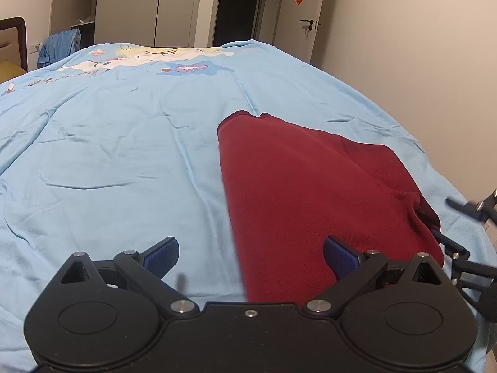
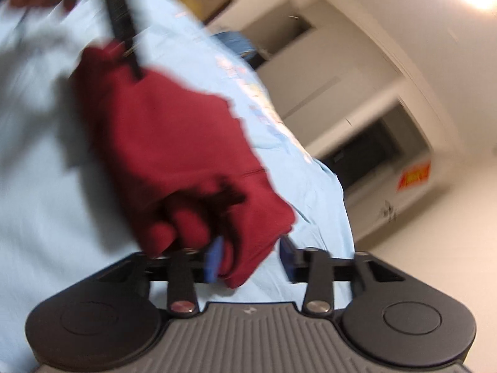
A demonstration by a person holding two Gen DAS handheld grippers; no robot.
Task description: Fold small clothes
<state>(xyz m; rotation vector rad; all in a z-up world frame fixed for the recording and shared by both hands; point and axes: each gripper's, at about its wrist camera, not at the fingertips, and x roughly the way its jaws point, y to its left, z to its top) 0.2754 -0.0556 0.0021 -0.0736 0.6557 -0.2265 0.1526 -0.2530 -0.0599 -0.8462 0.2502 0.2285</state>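
A dark red garment [image 1: 310, 192] lies folded on the right side of the light blue bed sheet [image 1: 124, 155]. My left gripper [image 1: 251, 258] hovers open at its near left edge, with the right pad [image 1: 338, 256] over the cloth and the left pad [image 1: 164, 256] over bare sheet. My right gripper [image 2: 251, 259] sits at the garment's [image 2: 174, 143] near right corner. A bunched fold lies between its blue pads [image 2: 214, 261], with a thin gap on the right side. This view is blurred. The right gripper [image 1: 459, 242] also shows at the left wrist view's right edge.
The bed fills most of the view, with a cartoon print [image 1: 139, 59] at its far end. A wall runs close along the right edge of the bed. A dark doorway [image 1: 239, 6], wardrobes [image 1: 146, 6] and a headboard [image 1: 12, 43] stand beyond.
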